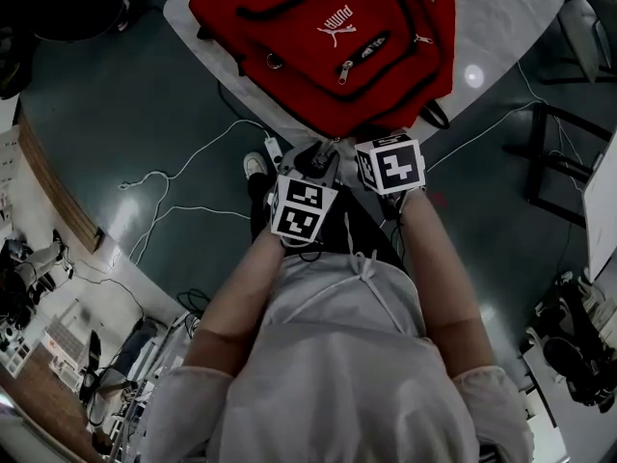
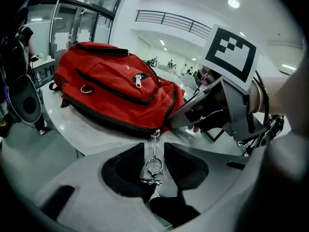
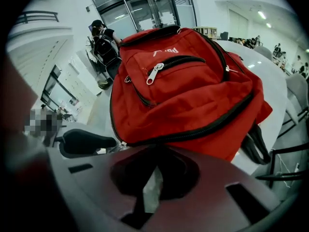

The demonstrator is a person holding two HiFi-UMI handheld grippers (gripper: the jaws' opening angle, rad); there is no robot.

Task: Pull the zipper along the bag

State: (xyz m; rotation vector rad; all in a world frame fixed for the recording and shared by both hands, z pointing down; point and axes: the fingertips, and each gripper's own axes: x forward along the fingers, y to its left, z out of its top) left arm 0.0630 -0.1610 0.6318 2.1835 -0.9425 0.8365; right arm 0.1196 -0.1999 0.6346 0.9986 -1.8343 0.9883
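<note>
A red backpack lies on a round white table. Both grippers sit at its near edge. In the left gripper view the bag fills the middle, and its main zipper runs along the lower seam. A metal zipper pull with a ring hangs from that seam between the pads of my left gripper, which stand apart without pressing it. My right gripper has its pads together on the bag's lower edge. The left gripper view shows it pinching the bag's corner.
White cables and a power strip lie on the dark floor beside the table. A black chair frame stands at the right. A person stands beyond the table. A black seat is close at the left.
</note>
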